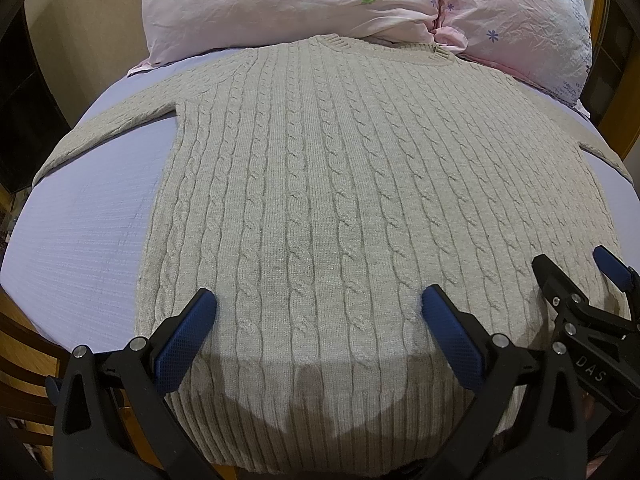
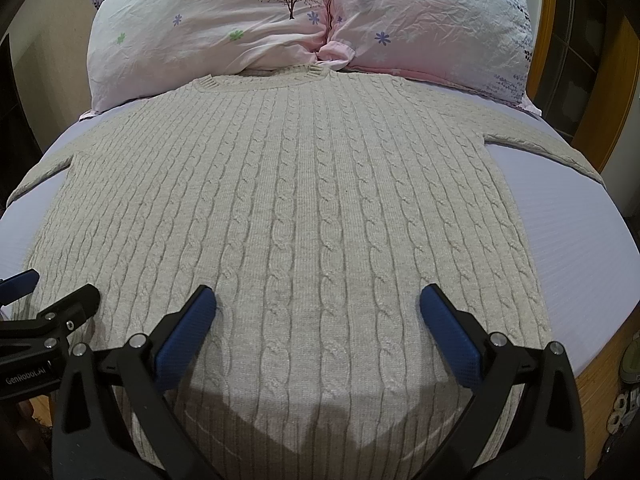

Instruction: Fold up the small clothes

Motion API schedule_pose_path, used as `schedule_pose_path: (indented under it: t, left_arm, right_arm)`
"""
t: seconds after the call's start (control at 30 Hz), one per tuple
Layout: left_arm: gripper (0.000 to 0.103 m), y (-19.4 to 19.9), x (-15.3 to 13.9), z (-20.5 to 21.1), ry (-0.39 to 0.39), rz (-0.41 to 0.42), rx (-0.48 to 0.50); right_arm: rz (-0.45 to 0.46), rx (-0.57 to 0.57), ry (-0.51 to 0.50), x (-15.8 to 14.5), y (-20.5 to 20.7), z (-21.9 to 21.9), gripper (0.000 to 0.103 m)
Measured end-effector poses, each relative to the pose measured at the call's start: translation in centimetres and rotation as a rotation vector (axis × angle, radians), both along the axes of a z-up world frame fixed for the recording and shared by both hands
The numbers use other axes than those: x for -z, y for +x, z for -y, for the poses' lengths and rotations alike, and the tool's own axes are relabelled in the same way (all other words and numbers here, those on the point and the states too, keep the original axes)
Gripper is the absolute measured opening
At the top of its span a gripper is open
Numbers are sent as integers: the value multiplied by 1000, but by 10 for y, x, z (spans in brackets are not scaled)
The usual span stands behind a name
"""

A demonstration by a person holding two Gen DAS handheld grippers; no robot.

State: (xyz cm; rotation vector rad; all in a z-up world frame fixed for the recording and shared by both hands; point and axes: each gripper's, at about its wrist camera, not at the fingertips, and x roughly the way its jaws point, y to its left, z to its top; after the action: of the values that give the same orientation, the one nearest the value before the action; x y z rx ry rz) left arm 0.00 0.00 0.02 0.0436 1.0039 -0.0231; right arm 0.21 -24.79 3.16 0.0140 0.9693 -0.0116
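Note:
A beige cable-knit sweater [image 1: 320,184] lies flat on the lavender bed sheet [image 1: 80,240], collar toward the pillows, sleeves spread to both sides. It also shows in the right wrist view [image 2: 304,200]. My left gripper [image 1: 318,308] is open and empty above the sweater's lower left part, near the hem. My right gripper [image 2: 318,306] is open and empty above the lower right part. The right gripper also shows in the left wrist view [image 1: 576,268] at the right edge. The left gripper shows in the right wrist view [image 2: 60,284] at the left edge.
Two pink flowered pillows [image 1: 288,4] [image 2: 432,20] lie at the head of the bed, touching the collar. Bare sheet [image 2: 580,248] lies to either side of the sweater. A wooden bed frame [image 2: 600,100] stands at the right, and floor and a wooden chair [image 1: 24,360] at the lower left.

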Motion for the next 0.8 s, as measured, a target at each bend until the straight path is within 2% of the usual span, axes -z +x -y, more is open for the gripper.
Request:
schedule_pose_path:
  t: [0.47,0.6,0.7,0.8]
  left_arm:
    - [102,0,0,0,0,1,0]
    - [102,0,0,0,1,5,2]
    - [102,-1,0,0,3,17,11]
    - [102,-4,-3,-1,3,35,20]
  right_arm:
    - [-2,2,0,-1,0,0,101]
    - [-3,-2,-2,-10,7,-9,101]
    - [14,-26,4,-17,11,-15,101]
    - [72,-73,15,-19,9,-14,101]
